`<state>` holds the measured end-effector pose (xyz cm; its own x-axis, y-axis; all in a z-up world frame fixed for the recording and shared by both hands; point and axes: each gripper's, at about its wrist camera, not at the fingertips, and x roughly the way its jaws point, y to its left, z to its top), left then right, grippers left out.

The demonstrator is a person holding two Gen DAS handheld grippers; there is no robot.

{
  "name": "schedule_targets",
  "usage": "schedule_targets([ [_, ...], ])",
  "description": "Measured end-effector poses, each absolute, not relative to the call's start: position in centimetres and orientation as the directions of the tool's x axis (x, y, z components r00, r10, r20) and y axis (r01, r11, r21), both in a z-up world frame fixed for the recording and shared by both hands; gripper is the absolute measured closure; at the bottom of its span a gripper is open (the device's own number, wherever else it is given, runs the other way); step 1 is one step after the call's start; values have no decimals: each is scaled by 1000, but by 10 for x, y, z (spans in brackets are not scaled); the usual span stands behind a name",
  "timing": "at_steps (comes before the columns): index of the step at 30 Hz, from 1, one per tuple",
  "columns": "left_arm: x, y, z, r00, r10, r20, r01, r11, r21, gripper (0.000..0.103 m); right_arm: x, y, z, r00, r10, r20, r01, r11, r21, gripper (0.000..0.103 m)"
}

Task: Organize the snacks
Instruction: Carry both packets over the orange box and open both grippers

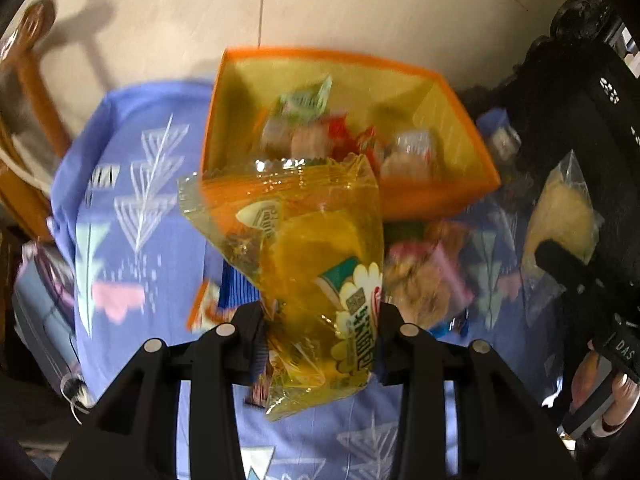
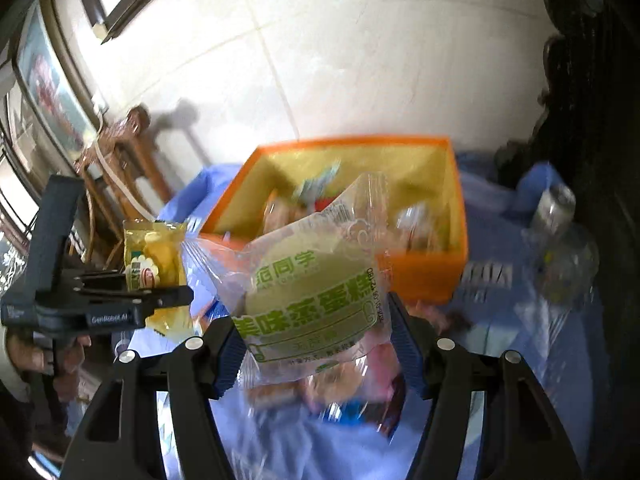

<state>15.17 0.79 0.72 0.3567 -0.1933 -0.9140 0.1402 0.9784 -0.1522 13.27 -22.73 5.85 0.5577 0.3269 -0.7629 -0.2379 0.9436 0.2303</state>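
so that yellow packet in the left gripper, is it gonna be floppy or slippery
Probably floppy: the yellow packet is thin film, crumpled where the left gripper pinches it. Likely slippery, since the film looks glossy. It seems light, standing up above the jaws without sagging.

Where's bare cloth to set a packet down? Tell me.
Bare blue tablecloth lies left of the orange box, out to the table's edge. In front of the box it is crowded with loose snack packets, and the box already holds several.
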Motion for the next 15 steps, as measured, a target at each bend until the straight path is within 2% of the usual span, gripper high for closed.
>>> schedule_targets([
  [7,222,-6,15,375,-207,-904,126,977,-171,65,196,-239,50,569,322,-756,-171,946,274,38],
  [15,289,-12,-14,352,-207,-913,87,978,-188,65,253,-242,11,540,310,-783,-101,947,305,38],
])
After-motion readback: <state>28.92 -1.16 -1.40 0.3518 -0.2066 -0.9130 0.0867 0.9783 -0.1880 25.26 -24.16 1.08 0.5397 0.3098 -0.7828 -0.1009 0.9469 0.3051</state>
